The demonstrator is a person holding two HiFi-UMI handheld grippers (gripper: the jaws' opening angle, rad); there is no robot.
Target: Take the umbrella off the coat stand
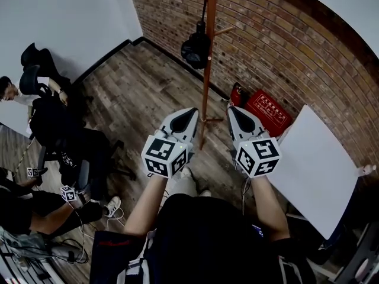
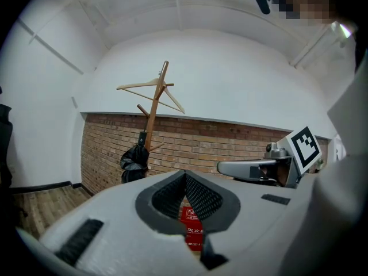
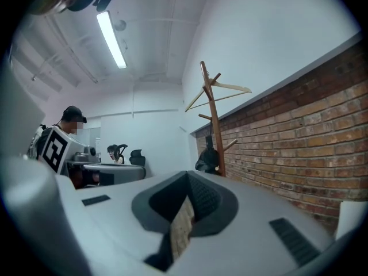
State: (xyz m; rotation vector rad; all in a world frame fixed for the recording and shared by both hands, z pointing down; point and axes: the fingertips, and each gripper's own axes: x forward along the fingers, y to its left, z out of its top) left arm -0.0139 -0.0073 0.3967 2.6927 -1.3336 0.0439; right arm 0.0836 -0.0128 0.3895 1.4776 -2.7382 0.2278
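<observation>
Both grippers wait just short of the coat stand [image 1: 207, 58], pointing level, side by side. Left gripper [image 1: 185, 119] and right gripper [image 1: 239, 120]: jaws pressed together, nothing between. The black umbrella [image 1: 195, 49] hangs bunched from a peg on the stand. Best approach, I'd say: open one gripper early, close near the strap, lift clear of the peg.

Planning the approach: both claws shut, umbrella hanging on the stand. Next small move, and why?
Probably carry the left claw forward toward the umbrella, opening it on the way: the umbrella hangs on the coat stand, well ahead of the shut claw, untouched.
</observation>
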